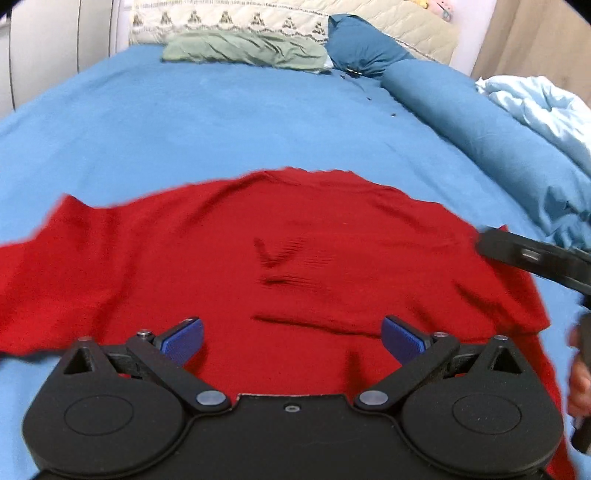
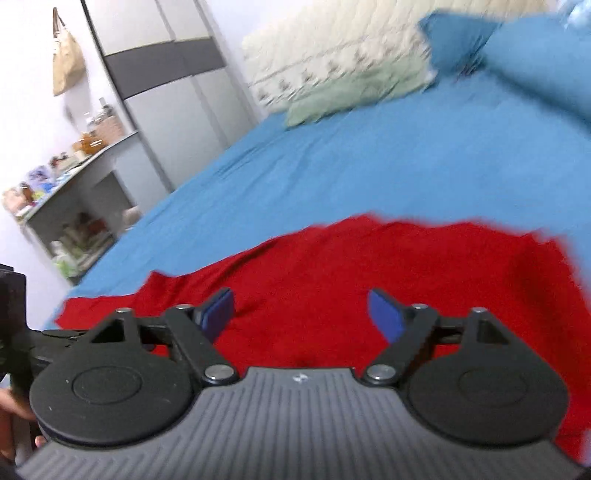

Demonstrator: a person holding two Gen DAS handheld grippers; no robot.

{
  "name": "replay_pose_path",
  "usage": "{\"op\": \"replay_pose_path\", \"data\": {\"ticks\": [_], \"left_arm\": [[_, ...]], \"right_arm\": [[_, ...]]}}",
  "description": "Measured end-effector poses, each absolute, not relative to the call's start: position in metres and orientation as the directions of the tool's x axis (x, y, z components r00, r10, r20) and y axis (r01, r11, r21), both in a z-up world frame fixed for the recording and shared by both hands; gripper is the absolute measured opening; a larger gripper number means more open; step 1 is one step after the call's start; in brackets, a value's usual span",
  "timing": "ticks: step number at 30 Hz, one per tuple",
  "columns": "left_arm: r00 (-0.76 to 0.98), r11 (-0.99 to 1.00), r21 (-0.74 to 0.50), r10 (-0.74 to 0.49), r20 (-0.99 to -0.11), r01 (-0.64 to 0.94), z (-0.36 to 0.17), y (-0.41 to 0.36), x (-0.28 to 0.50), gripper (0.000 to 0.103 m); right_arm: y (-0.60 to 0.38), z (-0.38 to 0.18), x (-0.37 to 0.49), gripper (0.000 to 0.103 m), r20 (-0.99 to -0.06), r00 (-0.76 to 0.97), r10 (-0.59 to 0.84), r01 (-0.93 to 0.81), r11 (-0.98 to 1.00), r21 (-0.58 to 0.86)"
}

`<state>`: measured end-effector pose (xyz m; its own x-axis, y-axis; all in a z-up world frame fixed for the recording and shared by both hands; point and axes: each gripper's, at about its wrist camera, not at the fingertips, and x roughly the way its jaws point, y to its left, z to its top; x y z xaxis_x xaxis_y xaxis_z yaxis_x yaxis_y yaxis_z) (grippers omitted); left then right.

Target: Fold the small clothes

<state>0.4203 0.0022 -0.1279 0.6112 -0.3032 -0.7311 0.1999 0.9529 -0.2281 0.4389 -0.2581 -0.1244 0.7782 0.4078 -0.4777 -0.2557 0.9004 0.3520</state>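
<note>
A red garment [image 1: 295, 251] lies spread flat on the blue bed sheet [image 1: 221, 122], with a few creases near its middle. My left gripper [image 1: 291, 338] is open and empty, its blue pads [image 1: 184, 339] wide apart just above the garment's near part. The right gripper's black finger [image 1: 517, 254] shows at the garment's right edge in the left wrist view. In the right wrist view, the red garment [image 2: 351, 280] fills the lower middle, and my right gripper [image 2: 301, 314] is open and empty above it. The right wrist view is blurred.
A green pillow [image 1: 247, 50] and dark blue pillows [image 1: 362, 44] lie at the head of the bed by a cream headboard [image 1: 229, 16]. A blue bolster [image 1: 480, 136] and a light blue blanket [image 1: 535, 103] lie along the right. A cluttered grey shelf [image 2: 74, 192] and a wardrobe [image 2: 173, 92] stand left of the bed.
</note>
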Motion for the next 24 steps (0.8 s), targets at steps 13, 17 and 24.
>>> {"op": "replay_pose_path", "data": {"ticks": [13, 17, 24], "left_arm": [[0.645, 0.943, -0.329, -0.281, -0.711, 0.048, -0.154, -0.021, 0.439, 0.019], [0.68, 0.945, -0.325, -0.251, -0.689, 0.019, -0.145, -0.016, 0.447, 0.005], [0.83, 0.987, -0.157, -0.065, -0.553, -0.028, -0.101, 0.023, 0.429, 0.005]], "right_arm": [[-0.348, -0.148, 0.359, 0.101, -0.568, 0.799, 0.198, -0.064, 0.967, 0.248], [-0.364, -0.16, 0.352, 0.101, -0.589, 0.797, 0.133, -0.004, 0.976, 0.216], [-0.354, -0.174, 0.359, 0.101, -0.629, 0.778, 0.014, 0.018, 0.999, 0.044]]}}
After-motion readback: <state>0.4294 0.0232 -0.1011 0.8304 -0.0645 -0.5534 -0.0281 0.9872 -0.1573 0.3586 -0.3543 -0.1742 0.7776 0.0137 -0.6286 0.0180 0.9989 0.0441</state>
